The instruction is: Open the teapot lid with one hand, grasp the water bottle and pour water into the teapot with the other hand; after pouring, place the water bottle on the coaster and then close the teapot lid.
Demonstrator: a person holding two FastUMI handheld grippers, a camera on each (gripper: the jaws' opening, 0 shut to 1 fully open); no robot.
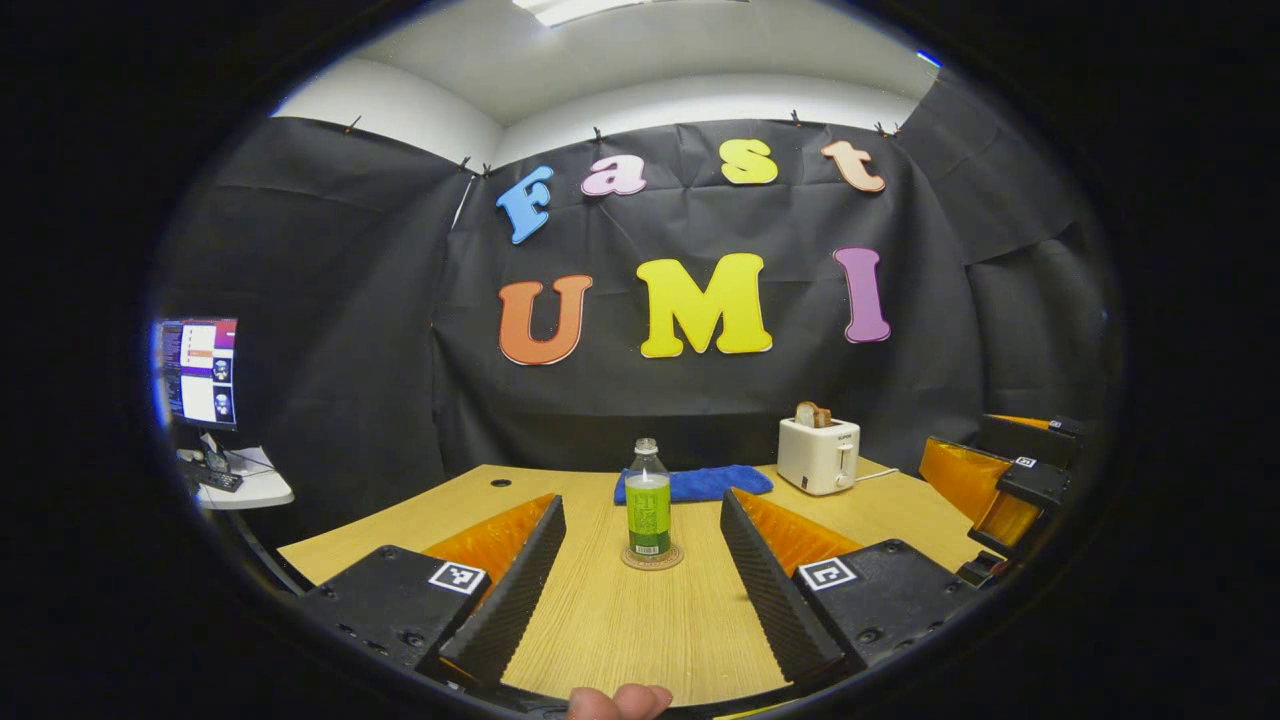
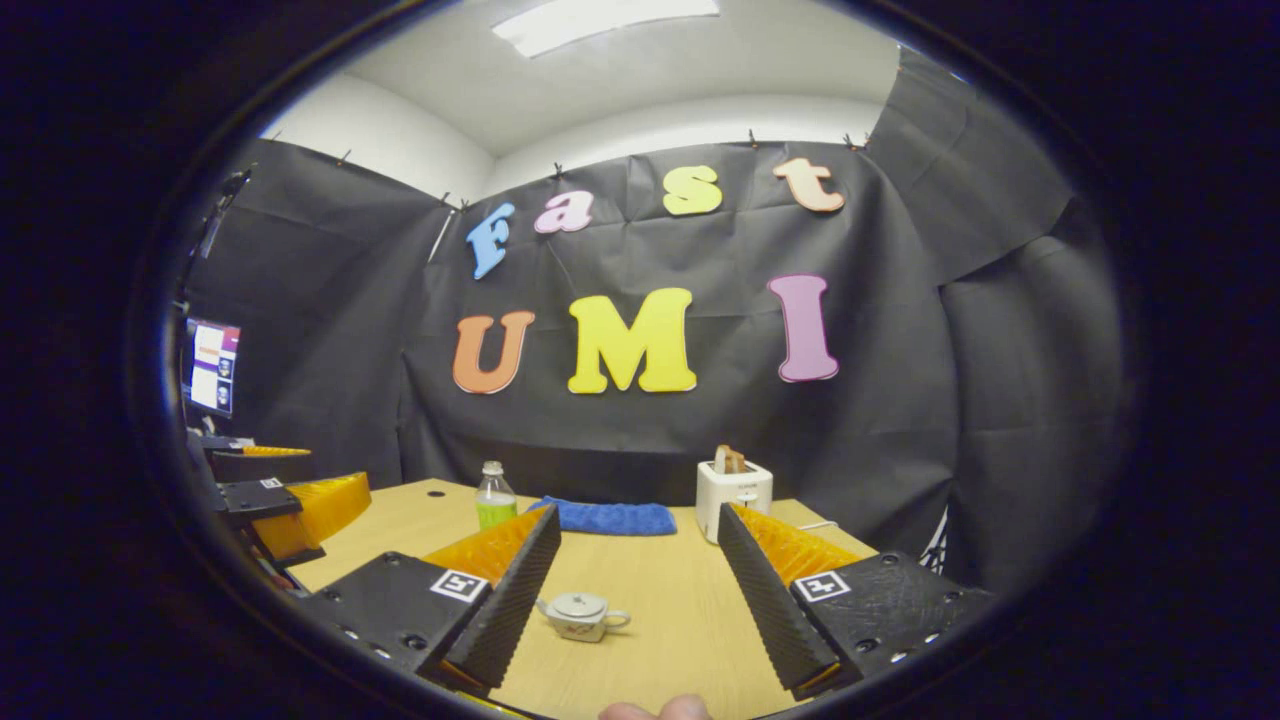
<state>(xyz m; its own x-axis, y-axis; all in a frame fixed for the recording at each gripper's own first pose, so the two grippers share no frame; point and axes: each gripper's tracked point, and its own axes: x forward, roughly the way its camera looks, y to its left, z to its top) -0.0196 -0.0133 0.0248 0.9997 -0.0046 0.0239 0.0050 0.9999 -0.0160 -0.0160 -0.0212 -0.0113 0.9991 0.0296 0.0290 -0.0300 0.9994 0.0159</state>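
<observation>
A clear water bottle [image 1: 648,500] with a green label stands upright on a round coaster [image 1: 651,557], straight ahead of my left gripper [image 1: 640,570], which is open and well short of it. The bottle [image 2: 494,497] also appears at the back left in the right gripper view. A small white teapot [image 2: 580,614] with its lid on sits on the wooden table [image 2: 660,600], between the open fingers of my right gripper [image 2: 635,590] and slightly left of centre, touched by neither finger. The right gripper [image 1: 1010,480] appears at the right edge of the left gripper view.
A blue cloth [image 1: 695,483] lies behind the bottle. A white toaster [image 1: 818,452] holding toast stands at the back right. A monitor [image 1: 198,372] and a side desk sit off to the left. The left gripper [image 2: 290,505] shows at the left of the right gripper view.
</observation>
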